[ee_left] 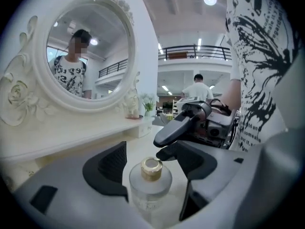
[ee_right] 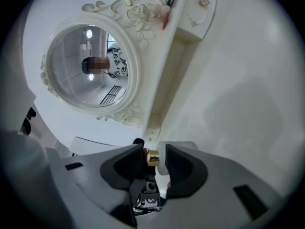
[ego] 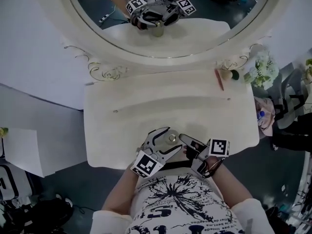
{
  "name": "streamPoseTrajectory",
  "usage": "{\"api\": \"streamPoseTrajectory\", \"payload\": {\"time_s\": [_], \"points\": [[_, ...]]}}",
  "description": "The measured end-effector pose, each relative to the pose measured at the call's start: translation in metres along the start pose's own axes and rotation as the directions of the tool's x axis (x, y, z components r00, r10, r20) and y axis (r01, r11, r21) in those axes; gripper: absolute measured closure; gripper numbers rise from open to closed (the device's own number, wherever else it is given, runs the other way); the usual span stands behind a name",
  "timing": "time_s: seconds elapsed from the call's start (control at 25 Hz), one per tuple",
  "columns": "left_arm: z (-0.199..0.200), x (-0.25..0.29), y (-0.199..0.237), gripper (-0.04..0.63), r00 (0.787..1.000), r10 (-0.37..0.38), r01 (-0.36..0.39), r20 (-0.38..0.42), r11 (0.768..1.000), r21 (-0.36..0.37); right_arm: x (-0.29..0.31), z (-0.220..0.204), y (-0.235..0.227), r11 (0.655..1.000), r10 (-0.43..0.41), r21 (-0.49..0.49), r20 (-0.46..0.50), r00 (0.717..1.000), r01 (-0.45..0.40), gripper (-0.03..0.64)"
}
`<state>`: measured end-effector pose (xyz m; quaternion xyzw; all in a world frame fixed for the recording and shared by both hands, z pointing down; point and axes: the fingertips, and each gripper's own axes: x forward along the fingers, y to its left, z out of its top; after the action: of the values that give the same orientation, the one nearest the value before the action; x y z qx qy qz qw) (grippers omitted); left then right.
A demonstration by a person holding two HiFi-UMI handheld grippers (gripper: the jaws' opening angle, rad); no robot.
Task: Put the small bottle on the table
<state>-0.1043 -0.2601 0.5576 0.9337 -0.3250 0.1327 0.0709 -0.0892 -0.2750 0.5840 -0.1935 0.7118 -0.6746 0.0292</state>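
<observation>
The small bottle (ee_left: pixel 150 182), frosted glass with a gold cap (ego: pixel 171 138), stands upright deep between the jaws of my left gripper (ee_left: pixel 152 166), which close round its body near the table's front edge (ego: pixel 146 165). My right gripper (ego: pixel 183 140) points at it from the right, turned on its side. Its two fingers (ee_left: pixel 178 128) are one above the other, a narrow gap apart, with the tips just short of the cap. In the right gripper view the cap (ee_right: pixel 152 157) shows through that gap, beyond the right gripper (ee_right: pixel 153 163), and nothing is pinched.
A cream dressing table (ego: pixel 146 111) carries a raised back shelf and a large oval mirror (ego: pixel 165 38). On the shelf at the right lie a red pen-like stick (ego: pixel 219 79) and white flowers (ego: pixel 263 69). My torso is just behind the front edge.
</observation>
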Motion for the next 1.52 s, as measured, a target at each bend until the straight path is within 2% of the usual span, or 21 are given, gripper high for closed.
{"api": "streamPoseTrajectory", "payload": {"time_s": [0.08, 0.12, 0.2, 0.28, 0.36, 0.48, 0.6, 0.76, 0.88, 0.96, 1.04, 1.12, 1.24, 1.52], "points": [[0.016, -0.009, 0.001, 0.255, 0.999, 0.029, -0.028, 0.046, 1.0, -0.007, -0.007, 0.009, 0.015, 0.999, -0.001, -0.054, 0.056, 0.998, 0.004, 0.531], [0.022, -0.013, 0.003, 0.286, 0.997, 0.05, -0.049, 0.062, 0.999, -0.008, -0.011, 0.014, 0.025, 0.996, 0.01, -0.093, 0.085, 0.996, -0.002, 0.551], [0.033, -0.021, 0.01, 0.424, 0.991, 0.1, -0.099, 0.091, 0.995, -0.015, -0.017, 0.022, 0.043, 0.982, 0.032, -0.189, 0.127, 0.991, -0.008, 0.574], [0.043, -0.028, 0.015, 0.531, 0.982, 0.147, -0.145, 0.116, 0.989, -0.022, -0.022, 0.027, 0.056, 0.953, 0.04, -0.302, 0.144, 0.989, 0.006, 0.583], [0.051, -0.033, 0.019, 0.564, 0.975, 0.184, -0.183, 0.123, 0.983, -0.018, -0.023, 0.03, 0.07, 0.916, 0.052, -0.401, 0.154, 0.987, 0.014, 0.589], [0.059, -0.035, 0.024, 0.575, 0.969, 0.223, -0.225, 0.102, 0.974, 0.006, -0.023, 0.032, 0.087, 0.844, 0.059, -0.534, 0.172, 0.983, 0.043, 0.597], [0.068, -0.037, 0.025, 0.575, 0.971, 0.22, -0.221, 0.09, 0.975, -0.004, -0.024, 0.033, 0.095, 0.733, 0.034, -0.67, 0.207, 0.978, 0.117, 0.6], [0.089, -0.044, 0.019, 0.575, 0.968, 0.221, -0.219, 0.118, 0.975, -0.022, -0.034, 0.038, 0.1, 0.53, 0.001, -0.816, 0.274, 0.962, 0.232, 0.6], [0.1, -0.049, 0.02, 0.575, 0.958, 0.251, -0.251, 0.135, 0.968, -0.018, -0.045, 0.04, 0.105, 0.386, -0.015, -0.874, 0.315, 0.949, 0.296, 0.6], [0.104, -0.05, 0.022, 0.575, 0.952, 0.271, -0.272, 0.139, 0.962, -0.011, -0.051, 0.041, 0.11, 0.316, -0.017, -0.893, 0.332, 0.943, 0.32, 0.6], [0.108, -0.051, 0.022, 0.575, 0.946, 0.29, -0.292, 0.145, 0.956, -0.008, -0.056, 0.04, 0.116, 0.265, -0.014, -0.907, 0.336, 0.942, 0.328, 0.6], [0.11, -0.053, 0.021, 0.575, 0.941, 0.314, -0.317, 0.13, 0.949, 0.003, -0.06, 0.039, 0.121, 0.248, -0.011, -0.912, 0.335, 0.942, 0.327, 0.6], [0.114, -0.054, 0.017, 0.575, 0.931, 0.345, -0.349, 0.118, 0.937, 0.014, -0.065, 0.039, 0.124, 0.247, -0.022, -0.913, 0.329, 0.944, 0.324, 0.6], [0.124, -0.059, 0.006, 0.575, 0.903, 0.414, -0.415, 0.115, 0.91, -0.019, -0.075, 0.034, 0.131, 0.275, -0.027, -0.915, 0.301, 0.953, 0.296, 0.6]]}}
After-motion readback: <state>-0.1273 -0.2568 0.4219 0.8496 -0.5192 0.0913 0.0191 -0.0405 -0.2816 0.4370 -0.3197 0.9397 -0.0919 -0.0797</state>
